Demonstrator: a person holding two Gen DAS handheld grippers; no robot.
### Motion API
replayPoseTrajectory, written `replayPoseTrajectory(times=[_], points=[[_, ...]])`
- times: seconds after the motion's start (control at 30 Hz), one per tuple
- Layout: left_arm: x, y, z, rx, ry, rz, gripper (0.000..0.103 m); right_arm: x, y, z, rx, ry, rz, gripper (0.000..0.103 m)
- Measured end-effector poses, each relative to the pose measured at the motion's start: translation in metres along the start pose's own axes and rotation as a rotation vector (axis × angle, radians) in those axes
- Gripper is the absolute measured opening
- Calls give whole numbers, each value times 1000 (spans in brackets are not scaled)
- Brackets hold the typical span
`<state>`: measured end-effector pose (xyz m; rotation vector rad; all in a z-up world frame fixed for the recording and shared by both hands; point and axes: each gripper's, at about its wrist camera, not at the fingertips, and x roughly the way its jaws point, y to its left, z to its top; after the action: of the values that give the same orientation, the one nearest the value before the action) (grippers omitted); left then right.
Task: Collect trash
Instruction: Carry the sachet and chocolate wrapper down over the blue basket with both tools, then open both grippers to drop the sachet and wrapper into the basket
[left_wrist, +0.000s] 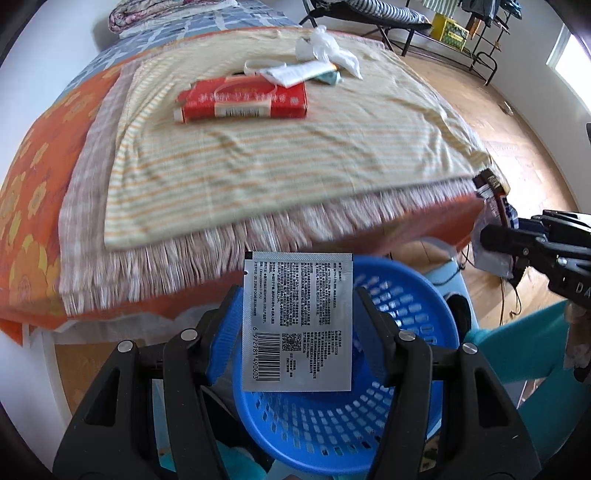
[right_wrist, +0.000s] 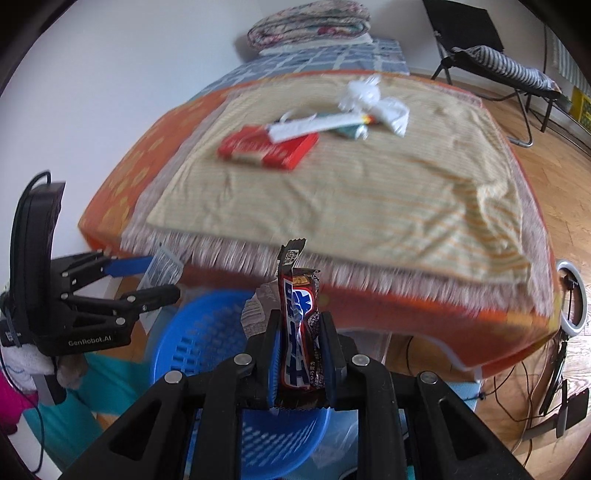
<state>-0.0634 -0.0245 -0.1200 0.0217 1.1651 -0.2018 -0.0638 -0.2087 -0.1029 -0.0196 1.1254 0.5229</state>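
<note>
My left gripper (left_wrist: 295, 325) is open; a silver sachet (left_wrist: 297, 321) with a barcode stands between its blue pads, over the blue basket (left_wrist: 406, 306). Whether the pads still touch it I cannot tell. My right gripper (right_wrist: 301, 343) is shut on a dark red candy wrapper (right_wrist: 297, 332) above the same basket (right_wrist: 195, 343); it also shows at the right in the left wrist view (left_wrist: 495, 240). On the striped cloth (left_wrist: 258, 147) lie a red box (left_wrist: 243, 99), a white packet (left_wrist: 295, 72) and crumpled white plastic (left_wrist: 325, 48).
The bed (right_wrist: 122, 173) with an orange cover fills the middle. A folded quilt (right_wrist: 310, 22) lies at its far end. A black folding chair (right_wrist: 480, 51) stands on the wood floor at right. A ring light (right_wrist: 572, 295) and cables sit by the bed's right corner.
</note>
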Motion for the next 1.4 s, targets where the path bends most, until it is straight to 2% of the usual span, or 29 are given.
replayPoseTrajectory(times=[0.57, 0.97, 1.17, 1.27, 1.37, 1.4], points=[[25, -6, -54, 0, 111, -20, 60, 31, 27, -50, -58, 109, 12, 21], [40, -9, -62, 5, 153, -21, 60, 45, 30, -59, -68, 146, 13, 23], [43, -7, -62, 3, 162, -21, 61, 49, 31, -57, -70, 151, 11, 28], [46, -9, -60, 5, 165, -23, 61, 50, 31, -57, -65, 156, 11, 34], [47, -10, -60, 5, 165, -28, 64, 50, 31, -57, -63, 156, 6, 46], [47, -10, -60, 5, 163, -28, 68, 50, 31, -57, -62, 155, 1, 52]])
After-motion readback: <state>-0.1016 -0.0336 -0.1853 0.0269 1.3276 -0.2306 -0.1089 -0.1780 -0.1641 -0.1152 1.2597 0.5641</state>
